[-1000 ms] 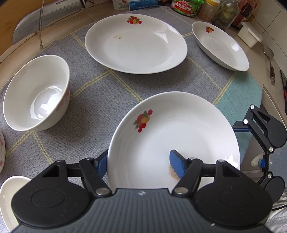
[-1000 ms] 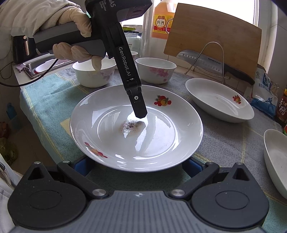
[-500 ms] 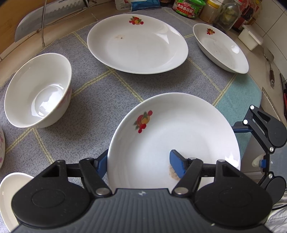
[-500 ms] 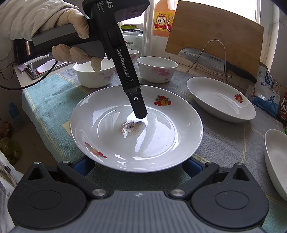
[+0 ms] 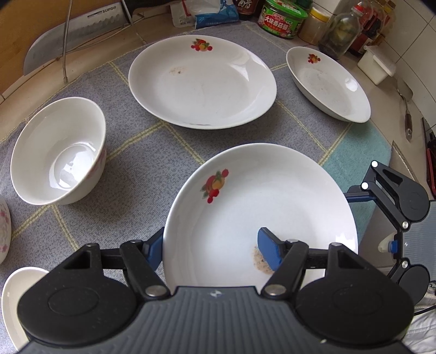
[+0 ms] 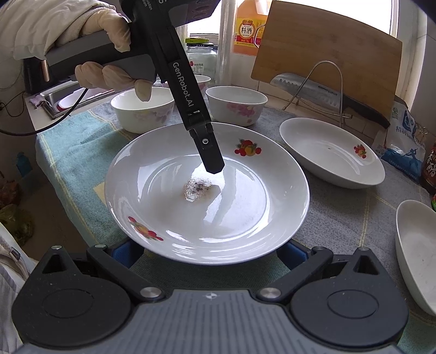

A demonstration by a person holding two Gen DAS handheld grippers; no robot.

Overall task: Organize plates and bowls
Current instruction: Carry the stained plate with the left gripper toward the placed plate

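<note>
A white plate (image 5: 259, 196) with a fruit print and a brown stain lies nearest me on the grey checked cloth (image 5: 130, 168). My left gripper (image 5: 209, 239) straddles its near rim. One blue finger (image 5: 268, 250) rests inside by the stain and the other finger (image 5: 154, 246) goes under the rim, so the gripper is shut on the plate. In the right wrist view a gloved hand (image 6: 109, 73) holds that gripper, with one finger (image 6: 212, 160) down in the plate (image 6: 245, 217). My right gripper (image 6: 208, 253) is open, its fingers spread wide under the plate's near rim.
A second fruit-print plate (image 5: 201, 81) and a third (image 5: 329, 84) sit further back, with a white bowl (image 5: 57, 152) at the left. Two flowered bowls (image 6: 141, 109) (image 6: 235, 104), a cleaver on a wire rack (image 6: 321, 92), a cutting board (image 6: 327, 62) and jars (image 5: 283, 19) line the edges.
</note>
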